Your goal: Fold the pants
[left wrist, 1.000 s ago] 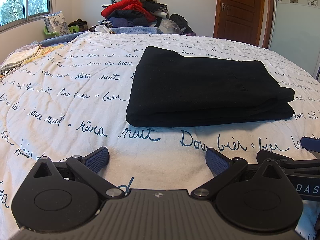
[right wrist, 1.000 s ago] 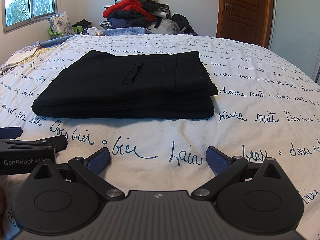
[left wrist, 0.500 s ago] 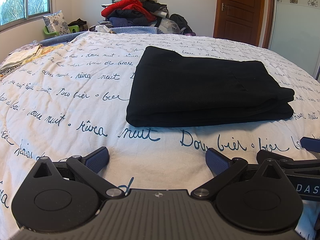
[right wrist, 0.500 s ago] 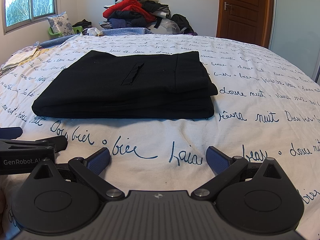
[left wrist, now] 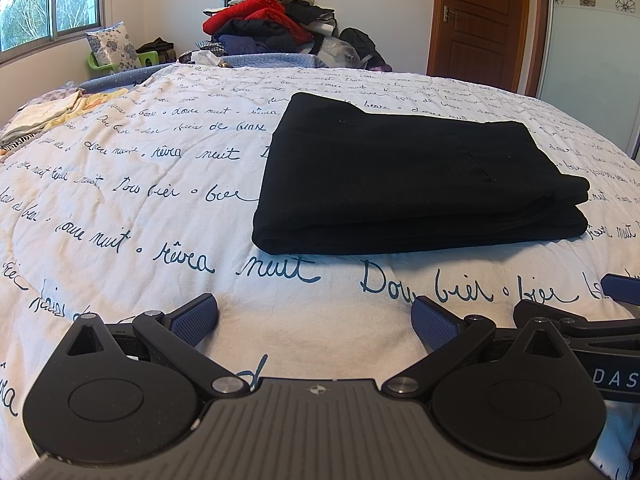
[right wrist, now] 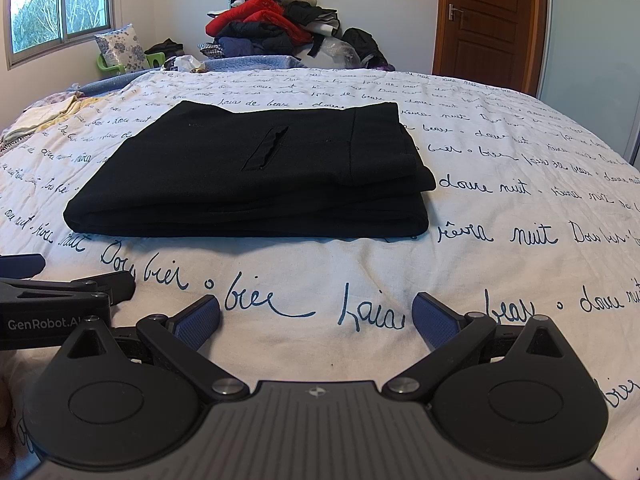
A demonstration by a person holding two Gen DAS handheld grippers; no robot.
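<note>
Your left gripper (left wrist: 314, 314) sat low over the bedspread (left wrist: 120, 200), jaws spread wide and holding nothing — blue pads (left wrist: 192, 318) clear of any cloth. The black pants (left wrist: 408, 184) lay folded into a flat rectangular stack on the bedspread, ahead of both tools and apart from them; a slit pocket faced up. Your right gripper (right wrist: 316, 316) was just beside the left one, likewise spread and empty. Behind the bed stood a clothes pile (right wrist: 276, 24), and to the right a wooden door (right wrist: 488, 20).
</note>
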